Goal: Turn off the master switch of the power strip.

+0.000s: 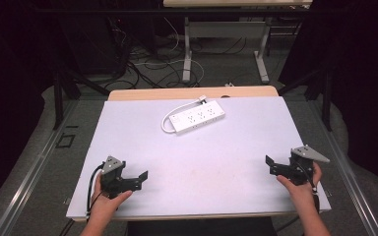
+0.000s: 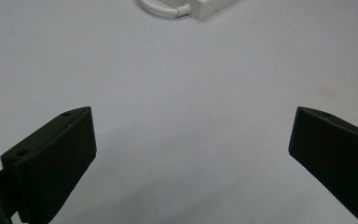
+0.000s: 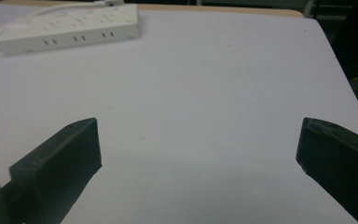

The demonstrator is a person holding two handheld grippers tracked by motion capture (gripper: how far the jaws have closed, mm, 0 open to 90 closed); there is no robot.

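A white power strip [image 1: 197,117] lies at the back middle of the white table top [image 1: 202,162], its cord looped at its left end [image 1: 166,123] and its plug [image 1: 202,101] behind it. My left gripper [image 1: 141,179] is held low at the front left, open, with nothing between its jaws. At the front right, my right gripper [image 1: 270,166] is open and holds nothing either. The left gripper view has its own gripper [image 2: 192,121] spread wide, with the strip's corner [image 2: 209,7] at the top edge. In the right gripper view that gripper [image 3: 199,128] is spread wide, with the power strip [image 3: 70,28] far off at the upper left.
A wooden edge [image 1: 192,92] borders the table at the back. Beyond it, loose cables [image 1: 152,64] lie on the floor beside another table's legs [image 1: 187,54]. Dark curtains hang on both sides. The table's right edge [image 3: 340,65] runs close to my right gripper.
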